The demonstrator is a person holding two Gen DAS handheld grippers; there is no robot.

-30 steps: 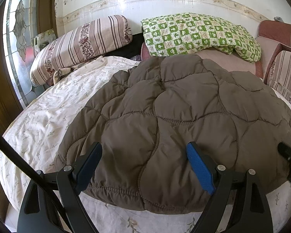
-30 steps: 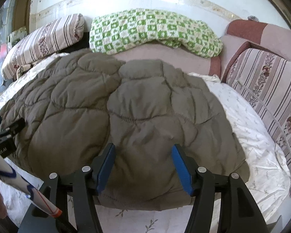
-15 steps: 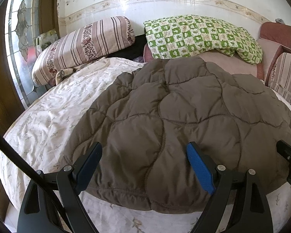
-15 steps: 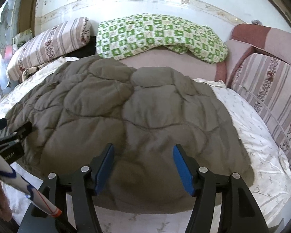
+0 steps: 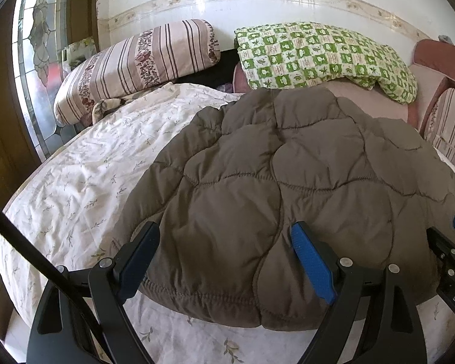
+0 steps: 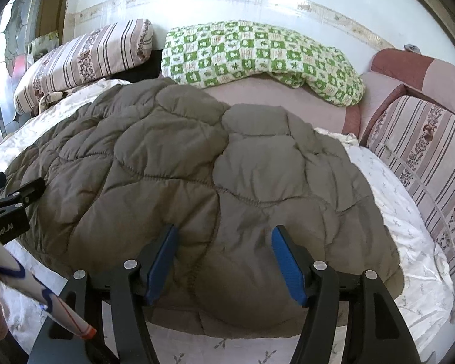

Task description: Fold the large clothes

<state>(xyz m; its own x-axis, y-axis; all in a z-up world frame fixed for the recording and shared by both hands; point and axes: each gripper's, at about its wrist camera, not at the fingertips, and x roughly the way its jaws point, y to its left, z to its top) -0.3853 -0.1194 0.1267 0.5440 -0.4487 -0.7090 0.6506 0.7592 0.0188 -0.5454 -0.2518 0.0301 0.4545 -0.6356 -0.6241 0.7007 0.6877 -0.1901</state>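
A large brown quilted puffer coat (image 5: 288,188) lies spread flat on a bed with a white floral sheet (image 5: 85,182); it also shows in the right wrist view (image 6: 197,182). My left gripper (image 5: 226,233) is open and empty, hovering over the coat's near hem towards its left side. My right gripper (image 6: 223,236) is open and empty, over the near hem towards its right side. Each gripper shows at the edge of the other's view, the right one (image 5: 449,251) and the left one (image 6: 12,200).
A striped bolster (image 5: 136,63) and a green checked pillow (image 5: 321,54) lie at the head of the bed by the wall. Striped cushions (image 6: 424,157) line the right side. A stained-glass window (image 5: 36,60) is on the left. Bare sheet (image 6: 409,242) lies right of the coat.
Both grippers have drawn back and risen a little from the coat, so more of the wall and sheet shows. The coat has not moved. Both stay open.
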